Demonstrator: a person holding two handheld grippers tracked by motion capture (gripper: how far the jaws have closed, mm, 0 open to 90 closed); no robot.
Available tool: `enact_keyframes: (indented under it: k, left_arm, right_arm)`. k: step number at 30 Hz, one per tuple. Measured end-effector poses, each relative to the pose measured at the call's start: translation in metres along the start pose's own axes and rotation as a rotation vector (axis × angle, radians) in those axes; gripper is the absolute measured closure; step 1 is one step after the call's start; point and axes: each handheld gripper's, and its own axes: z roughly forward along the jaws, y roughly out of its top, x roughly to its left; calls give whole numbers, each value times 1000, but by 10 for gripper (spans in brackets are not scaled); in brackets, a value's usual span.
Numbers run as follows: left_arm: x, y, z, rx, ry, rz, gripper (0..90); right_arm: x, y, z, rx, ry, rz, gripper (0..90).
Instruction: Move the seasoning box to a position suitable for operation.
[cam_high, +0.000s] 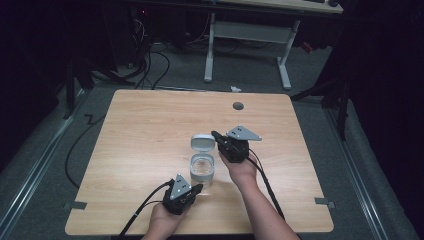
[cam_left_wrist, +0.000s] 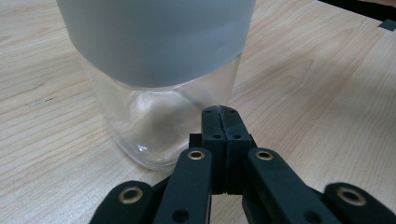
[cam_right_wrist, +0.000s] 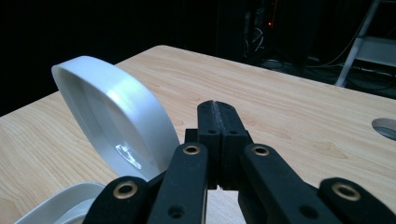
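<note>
the work in hand looks like opening a hinged jar (cam_high: 202, 167): a clear glass container with a grey collar, standing on the table (cam_high: 150, 125), its grey lid (cam_high: 203, 143) swung up and back on the far side. the left gripper (cam_high: 196, 189) sits just near the jar's base on the person's side, its fingertips (cam_left_wrist: 223, 122) clenched together with nothing between them; in the left gripper view the glass wall rises just beyond and to the left of the tips, perhaps touching, though i cannot tell for sure. it seems to be steadying the jar. the right gripper (cam_high: 216, 135) is at the lid's right edge, its fingertips (cam_right_wrist: 218, 116) also pressed shut on nothing; in the right gripper view the tilted lid (cam_right_wrist: 114, 116) stands just left of the tips, its hollow underside facing the jaws, and the jar's rim (cam_right_wrist: 60, 205) shows low at the left.

judging by this, the lid is already flipped open, pushed rather than gripped. the next move probably calls for the right tips to nudge the lid fully back or draw clear without tipping the jar, while the left keeps the base from sliding.

the table is pale wood grain with a round cable hole (cam_high: 238, 106) beyond the right fingers. the room is dark; a white desk frame (cam_high: 247, 47) and loose cables (cam_high: 150, 65) lie on the grey floor behind.
</note>
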Motion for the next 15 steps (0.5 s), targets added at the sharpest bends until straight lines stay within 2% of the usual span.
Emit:
enact_keyframes:
  k: [10,15]
  left_arm:
    - [0,0,0,0,2,1,900]
    - [0,0,0,0,3,3,900]
  right_arm:
    - [10,-1,-11,-17,18,-25,900]
    - [13,-10,-19,-15,28,-22,900]
